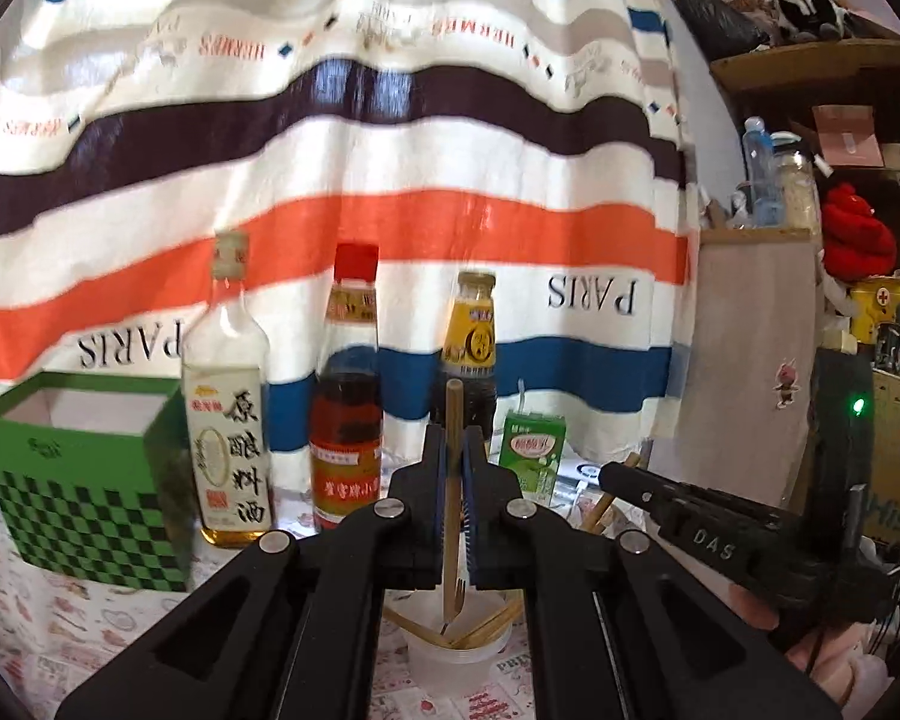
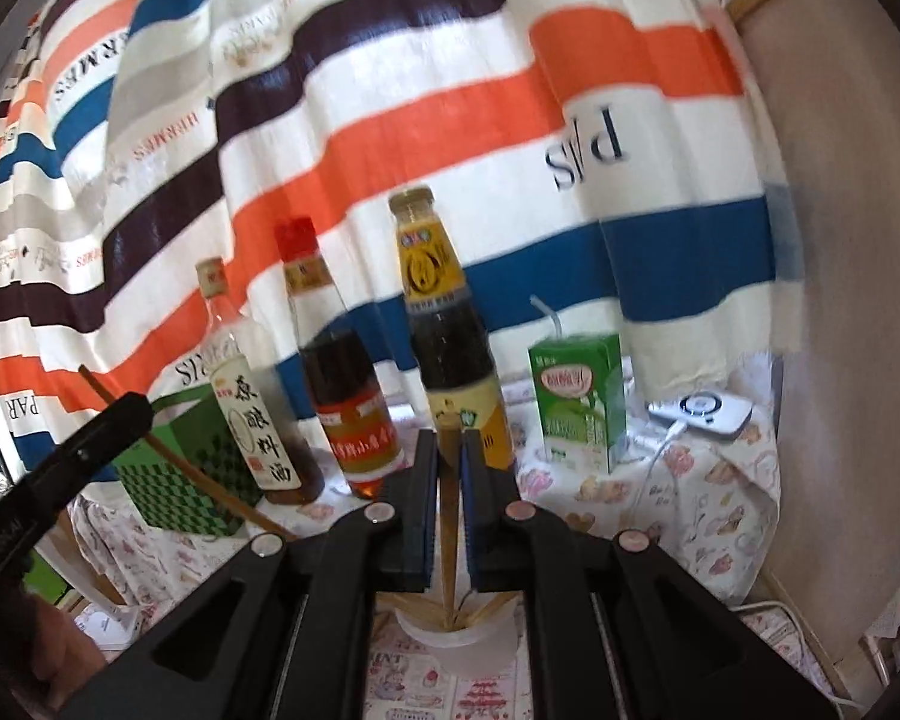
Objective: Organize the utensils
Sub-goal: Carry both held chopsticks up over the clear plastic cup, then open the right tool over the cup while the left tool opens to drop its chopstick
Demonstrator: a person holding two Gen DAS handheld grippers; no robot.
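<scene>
My left gripper (image 1: 452, 438) is shut on a wooden fork (image 1: 452, 516) that stands upright, tines down. The fork hangs over a translucent plastic cup (image 1: 456, 654) that holds several wooden utensils. To the right in this view, the right gripper (image 1: 618, 477) comes in sideways with a wooden stick (image 1: 603, 507) in it. In the right wrist view my right gripper (image 2: 449, 441) is shut on an upright wooden utensil (image 2: 450, 528), whose lower end reaches into the cup (image 2: 456, 636). The left gripper (image 2: 132, 414) shows at the left, with its fork (image 2: 186, 468) slanting.
A green checkered box (image 1: 90, 498), a cooking wine bottle (image 1: 228, 420), a red-capped bottle (image 1: 348, 420), a dark sauce bottle (image 1: 471, 348) and a green drink carton (image 1: 534, 450) line the back of the patterned tablecloth (image 1: 60, 612). A striped cloth hangs behind. A white device with a cable (image 2: 708, 414) lies at the right.
</scene>
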